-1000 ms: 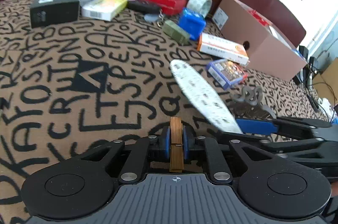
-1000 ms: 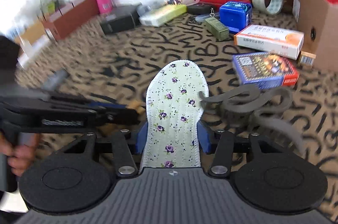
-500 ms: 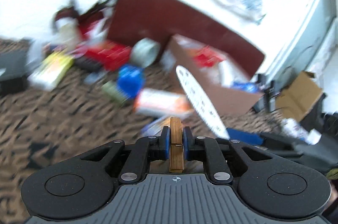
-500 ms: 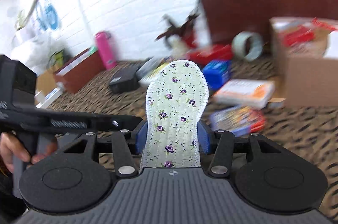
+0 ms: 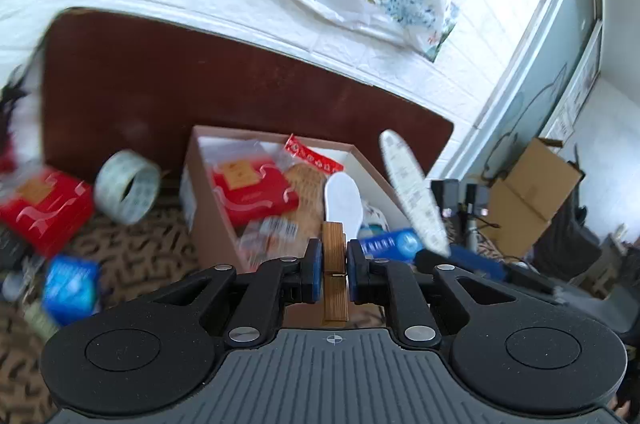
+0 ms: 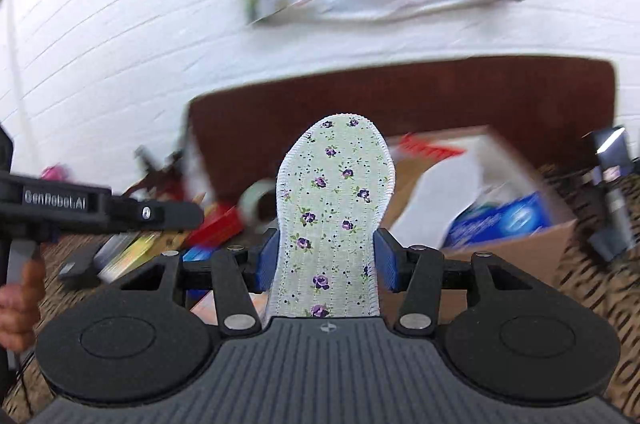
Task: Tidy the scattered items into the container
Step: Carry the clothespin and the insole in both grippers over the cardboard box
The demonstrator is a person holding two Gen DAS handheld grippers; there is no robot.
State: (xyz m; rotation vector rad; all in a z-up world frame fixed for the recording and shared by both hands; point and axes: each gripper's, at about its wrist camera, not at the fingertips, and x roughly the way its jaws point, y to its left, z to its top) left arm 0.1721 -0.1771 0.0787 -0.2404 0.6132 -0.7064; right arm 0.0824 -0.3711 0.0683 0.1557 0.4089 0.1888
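The bed (image 5: 132, 248), with its lettered brown cover, is carrying the scattered items across the lower left of the left wrist view; the cardboard box (image 5: 208, 224), the container, is sitting open at centre frame against the dark headboard (image 5: 200, 84), already holding red packets and a white insole; the floral insole (image 6: 332, 208) is standing at the middle of the right wrist view, its long axis running straight up the frame along the fingers; the right gripper (image 6: 326, 260) is clamped on the insole's edges, with the box lying ahead and to the right of it; the left gripper (image 5: 335, 266) is clamped on a small wooden clip (image 5: 335, 278), the box lying directly ahead; judged from this, the left gripper is the nearer to the opening.
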